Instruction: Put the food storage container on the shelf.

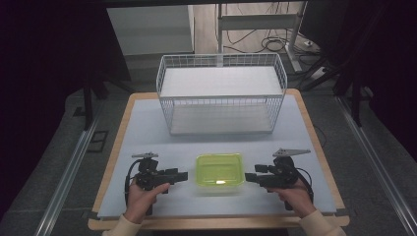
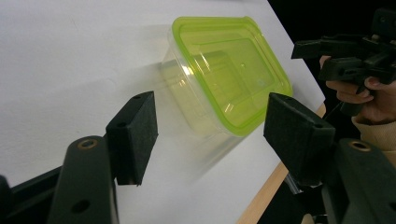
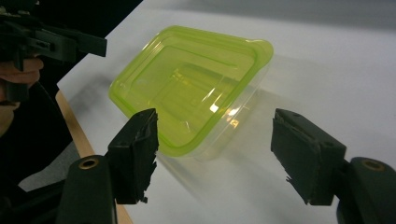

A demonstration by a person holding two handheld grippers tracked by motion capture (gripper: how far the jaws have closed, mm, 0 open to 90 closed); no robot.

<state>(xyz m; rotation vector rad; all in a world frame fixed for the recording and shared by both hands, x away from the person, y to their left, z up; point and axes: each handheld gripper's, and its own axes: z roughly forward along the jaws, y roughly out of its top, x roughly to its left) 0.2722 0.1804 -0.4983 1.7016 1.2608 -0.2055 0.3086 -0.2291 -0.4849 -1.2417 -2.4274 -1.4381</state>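
You hold a gripper in each hand near the front edge of the tabletop, both pointing inward at each other. Your left gripper sits at the left, its jaws apart with nothing between them. Your right gripper sits at the right, jaws likewise apart and empty.

Between the two grippers lies a clear plastic container with a yellow-green lid, resting flat on the tabletop. It is near both grippers and touches neither; a strip of bare surface shows on each side.

From the left gripper view, the container lies just ahead of the spread jaws, its short side facing them, and your right hand with its gripper shows beyond it. From the right gripper view, the container again lies just ahead of the open jaws, and the left gripper shows past its far end.

Farther back, well apart from the container, a white wire basket stands across the rear of the tabletop.
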